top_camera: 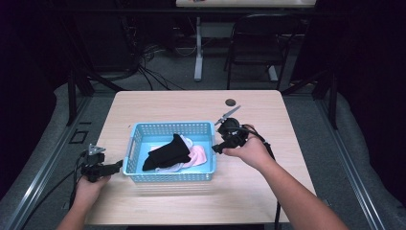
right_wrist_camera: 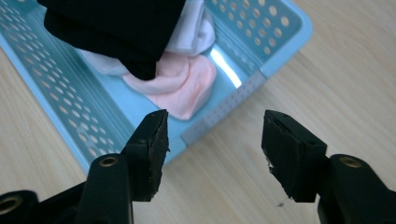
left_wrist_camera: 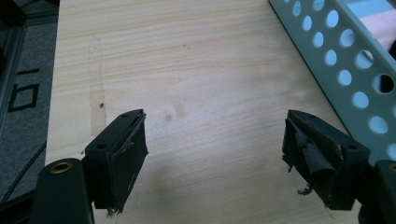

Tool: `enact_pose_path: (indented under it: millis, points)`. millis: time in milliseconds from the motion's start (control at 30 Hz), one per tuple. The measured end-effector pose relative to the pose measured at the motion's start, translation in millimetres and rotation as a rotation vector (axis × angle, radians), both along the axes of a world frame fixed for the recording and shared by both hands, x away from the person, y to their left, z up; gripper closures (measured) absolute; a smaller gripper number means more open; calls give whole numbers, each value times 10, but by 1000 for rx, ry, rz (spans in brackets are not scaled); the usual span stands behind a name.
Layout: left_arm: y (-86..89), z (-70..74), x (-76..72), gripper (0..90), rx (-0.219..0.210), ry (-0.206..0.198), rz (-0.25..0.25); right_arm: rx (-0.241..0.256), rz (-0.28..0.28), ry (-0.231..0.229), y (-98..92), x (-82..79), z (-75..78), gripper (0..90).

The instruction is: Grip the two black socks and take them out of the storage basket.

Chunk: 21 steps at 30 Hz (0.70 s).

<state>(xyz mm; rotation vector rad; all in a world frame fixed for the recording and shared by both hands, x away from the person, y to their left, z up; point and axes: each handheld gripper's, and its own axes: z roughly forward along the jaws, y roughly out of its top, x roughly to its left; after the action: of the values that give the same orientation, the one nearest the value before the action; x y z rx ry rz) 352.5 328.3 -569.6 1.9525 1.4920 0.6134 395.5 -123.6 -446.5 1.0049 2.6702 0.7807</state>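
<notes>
A light blue perforated basket (top_camera: pixel 135 131) stands in the middle of the wooden table (top_camera: pixel 268 182). Inside it a black garment (top_camera: pixel 168 152) lies over pink cloth (top_camera: pixel 200 156) and white cloth (top_camera: pixel 186 140). My left gripper (top_camera: pixel 116 166) rests on the table just left of the basket, open and empty; its own view has the basket wall (left_wrist_camera: pixel 346 60) at the right. My right gripper (top_camera: pixel 215 148) hovers at the basket's right rim (right_wrist_camera: pixel 223 110), open with nothing between its jaws, near the pink cloth (right_wrist_camera: pixel 184 84) and black garment (right_wrist_camera: pixel 121 29).
A small dark round disc (top_camera: pixel 231 102) lies on the table's far side. A black chair (top_camera: pixel 258 40) and a white table leg (top_camera: pixel 198 52) stand beyond the table, with cables on the floor. Bare wood stretches in front of the basket.
</notes>
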Motion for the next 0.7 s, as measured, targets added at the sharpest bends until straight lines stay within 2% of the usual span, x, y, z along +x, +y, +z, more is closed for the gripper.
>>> enact_pose_path:
  millis: [33, 133, 167, 200, 233, 333, 367, 433, 467, 500, 567, 633, 700]
  points:
    - [0, 1, -2, 218, -1, -2, 0, -4, 11, -15, 90, 24, 6, 358]
    - [2, 3, -2, 217, -3, -3, 0, -3, 29, -2, 197, 63, 11, 325]
    - [4, 3, 1, 218, -4, -4, 3, -11, 41, -10, 285, 99, 8, 313]
    - [4, 3, 1, 217, -4, -4, 3, -11, 41, -10, 285, 99, 8, 313]
    - [6, 4, 2, 217, -4, -4, 3, -5, 63, -21, 395, 161, -18, 319]
    - [7, 7, 2, 218, -5, -4, 1, -17, 75, -31, 478, 206, -36, 367]
    - [7, 8, 2, 218, -5, -4, 0, -29, 85, -30, 569, 253, -69, 406]
    - [7, 8, 3, 218, -6, -4, 0, -34, 86, -34, 617, 275, -93, 422]
    - [8, 8, 3, 217, -7, -4, -1, -39, 89, -25, 652, 299, -107, 462]
    - [9, 7, 4, 218, -7, -4, 0, -22, 88, -9, 688, 319, -134, 478]
    - [12, 9, 4, 217, -9, -6, 0, -23, 81, 8, 746, 363, -176, 504]
    - [12, 10, 4, 217, -10, -6, 0, 1, 64, 42, 799, 404, -231, 512]
    - [10, 11, 4, 217, -10, -7, 0, -6, 64, 70, 869, 457, -290, 527]
